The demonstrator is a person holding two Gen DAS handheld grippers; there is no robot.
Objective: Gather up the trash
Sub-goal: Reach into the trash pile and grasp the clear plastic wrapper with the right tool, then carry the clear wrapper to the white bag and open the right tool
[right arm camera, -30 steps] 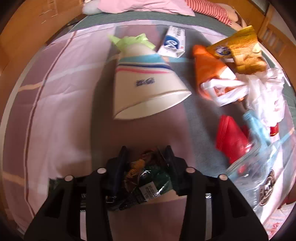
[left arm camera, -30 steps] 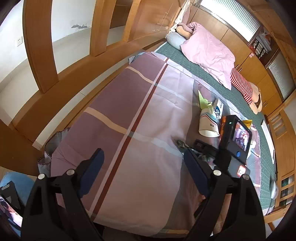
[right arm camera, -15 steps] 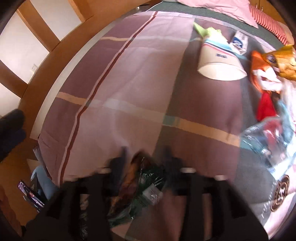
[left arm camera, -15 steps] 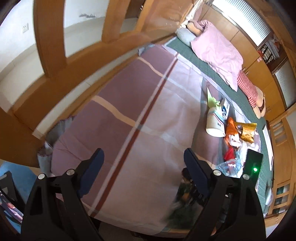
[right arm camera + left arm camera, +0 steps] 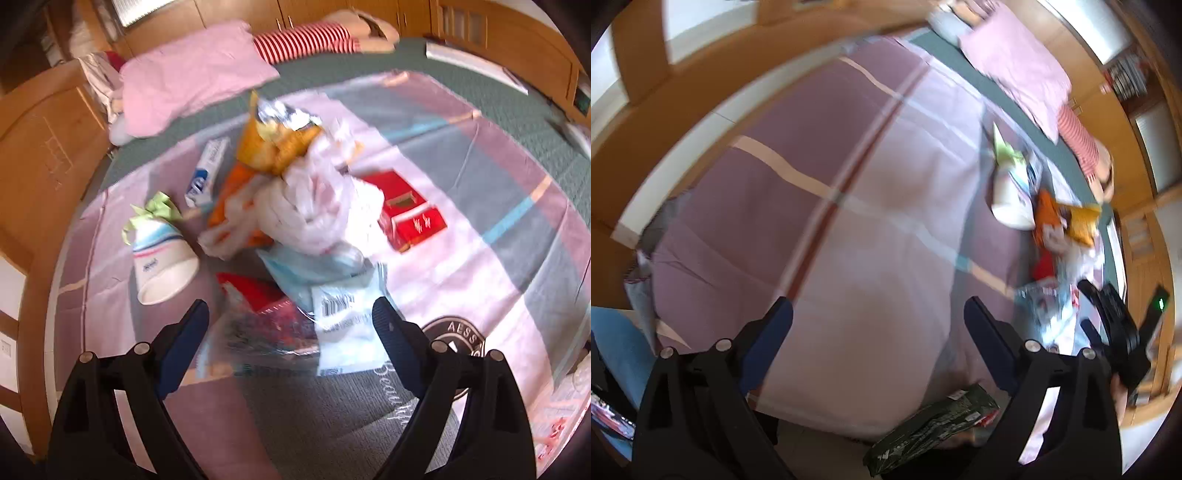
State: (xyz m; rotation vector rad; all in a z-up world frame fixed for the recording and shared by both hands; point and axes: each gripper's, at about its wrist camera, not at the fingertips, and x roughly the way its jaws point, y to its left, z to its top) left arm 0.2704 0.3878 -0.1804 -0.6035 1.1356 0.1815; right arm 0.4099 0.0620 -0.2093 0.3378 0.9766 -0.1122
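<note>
Right hand-held gripper (image 5: 290,314) jaws opening, empty; clear plastic wrapper with barcode label (image 5: 306,321) lies directly ahead, lower centre, on bed (image 5: 480,258). Left hand-held gripper (image 5: 879,319) opening, empty, farther from trash.

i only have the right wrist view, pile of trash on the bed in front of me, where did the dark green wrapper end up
Observer: The left wrist view shows the dark green wrapper down past the near edge of the bed, below the left gripper.
Operator: is the left gripper holding anything
Observer: No. Its jaws are opening and nothing is between the fingers.
Operator: can the left view see my gripper
Observer: Yes, the right gripper shows at that view's right edge, over the near end of the trash pile, with a green light lit on its body.
</note>
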